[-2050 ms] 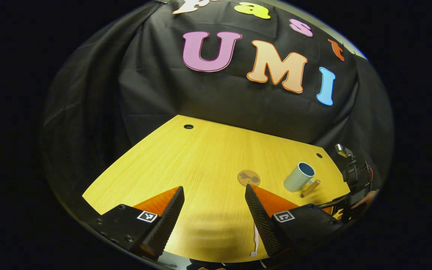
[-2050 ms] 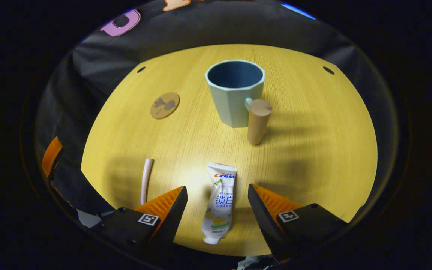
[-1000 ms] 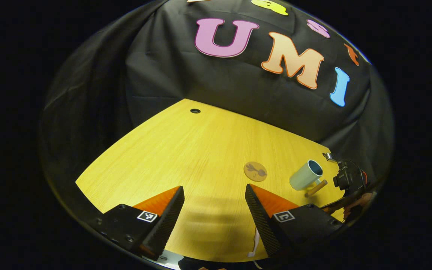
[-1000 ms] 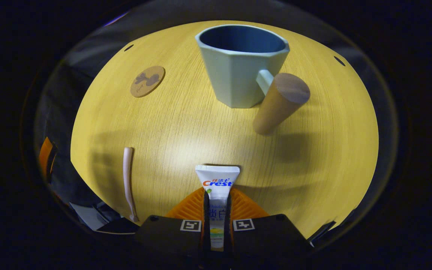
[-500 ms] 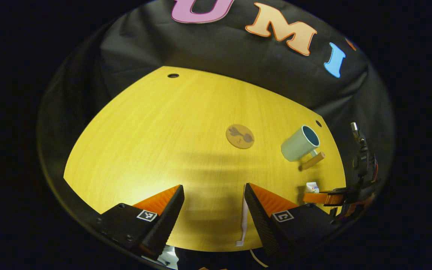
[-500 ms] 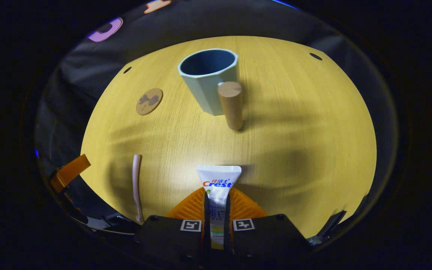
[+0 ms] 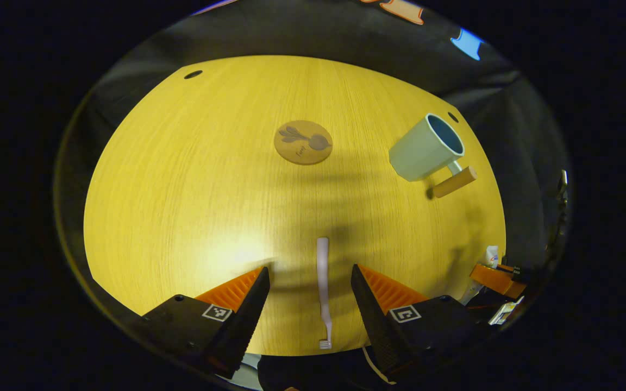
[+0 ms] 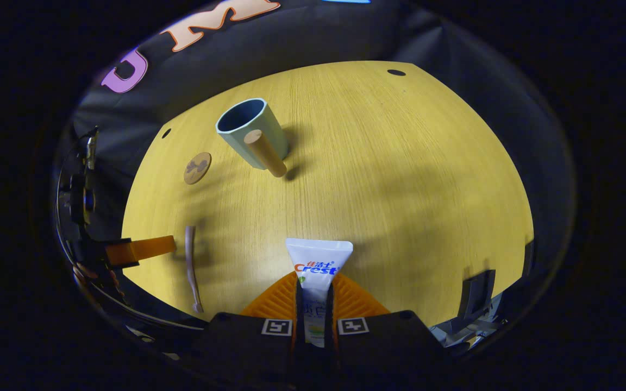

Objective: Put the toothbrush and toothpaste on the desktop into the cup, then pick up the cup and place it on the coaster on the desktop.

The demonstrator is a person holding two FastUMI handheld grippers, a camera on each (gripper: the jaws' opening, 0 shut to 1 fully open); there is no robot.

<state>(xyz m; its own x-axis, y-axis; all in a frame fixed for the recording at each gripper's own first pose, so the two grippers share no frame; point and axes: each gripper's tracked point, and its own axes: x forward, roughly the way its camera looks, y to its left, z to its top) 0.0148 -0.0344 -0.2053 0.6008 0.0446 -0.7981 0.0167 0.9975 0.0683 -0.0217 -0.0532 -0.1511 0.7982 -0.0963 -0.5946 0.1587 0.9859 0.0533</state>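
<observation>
A pale pink toothbrush (image 7: 323,285) lies flat on the yellow desktop (image 7: 193,179), right between the fingers of my left gripper (image 7: 308,282), which is open and not touching it. My right gripper (image 8: 314,288) is shut on a white toothpaste tube (image 8: 317,265), held above the desktop with its flat end pointing forward. The light blue cup (image 8: 248,130) with a wooden peg handle (image 8: 265,152) stands upright far ahead on the left; it also appears in the left gripper view (image 7: 427,146). A round brown coaster (image 7: 303,142) lies left of the cup, also seen as the coaster (image 8: 197,168).
In the right gripper view, the toothbrush (image 8: 191,266) and the left gripper (image 8: 139,248) sit at the near left edge. The right gripper (image 7: 495,277) shows at the far right of the left gripper view. Small cable holes (image 8: 396,72) mark the desktop's back corners.
My left gripper has dropped and moved so the toothbrush now lies between its open fingers. My right gripper closed on the toothpaste, lifted it and backed away from the cup.
</observation>
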